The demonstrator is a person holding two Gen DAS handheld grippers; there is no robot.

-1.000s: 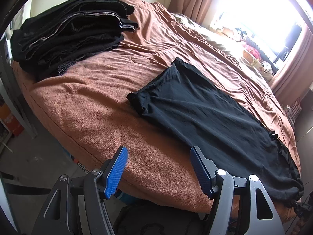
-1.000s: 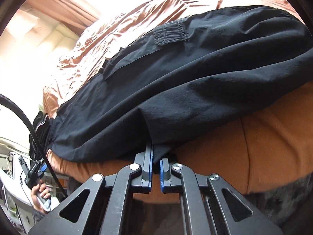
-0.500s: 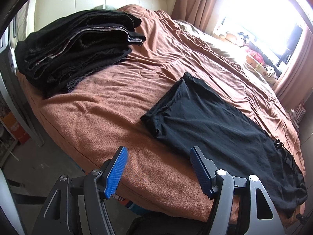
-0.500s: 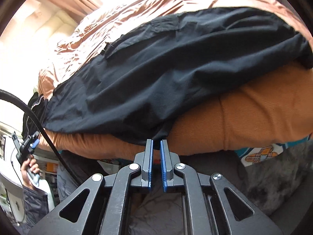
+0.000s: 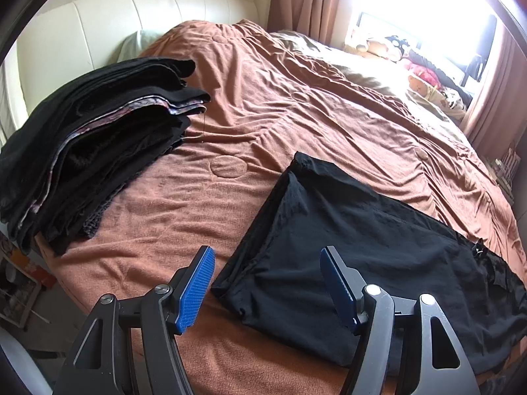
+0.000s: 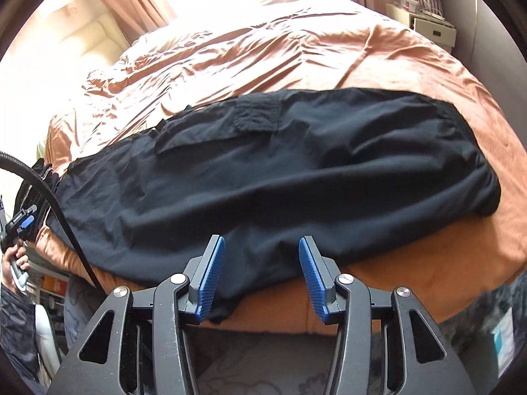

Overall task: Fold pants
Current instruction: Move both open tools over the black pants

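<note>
We see one pair of black pants lying flat along the near edge of the bed. A second ago our right claw pinched their hem; its jaws have just been opening and now stand apart above the freed cloth. Our left claw stays wide, empty, now over the pants' end. One stack of folded dark clothes sits near the headboard.

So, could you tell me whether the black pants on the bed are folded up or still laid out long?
Laid out long: the pants stretch flat along the bed's edge.
</note>
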